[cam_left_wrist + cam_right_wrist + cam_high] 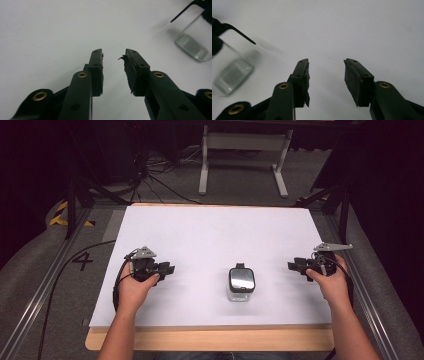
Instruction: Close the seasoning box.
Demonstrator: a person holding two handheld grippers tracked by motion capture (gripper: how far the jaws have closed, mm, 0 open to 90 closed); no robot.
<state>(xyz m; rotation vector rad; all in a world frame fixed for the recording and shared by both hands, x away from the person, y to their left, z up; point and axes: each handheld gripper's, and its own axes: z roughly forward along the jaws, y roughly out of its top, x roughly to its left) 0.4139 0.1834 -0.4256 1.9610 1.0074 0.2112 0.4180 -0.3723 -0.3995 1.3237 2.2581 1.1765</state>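
A small square glass jar [241,284] with a black-rimmed lid and a clasp stands on the white board [210,235], near its front edge and a little right of centre. My left gripper [169,268] rests on the board to the jar's left, open, nothing between its jaws. My right gripper [292,266] rests to the jar's right, also open and empty. In the left gripper view the open gripper [113,56] points over bare board with the jar [192,46] at the upper right. In the right gripper view the open gripper [325,63] has the jar [232,72] at its left.
The white board lies on a wooden table [210,339] whose front edge shows below it. Metal rails [35,295] run along both sides. A white frame stand [245,150] and cables [160,170] sit on the floor beyond the table.
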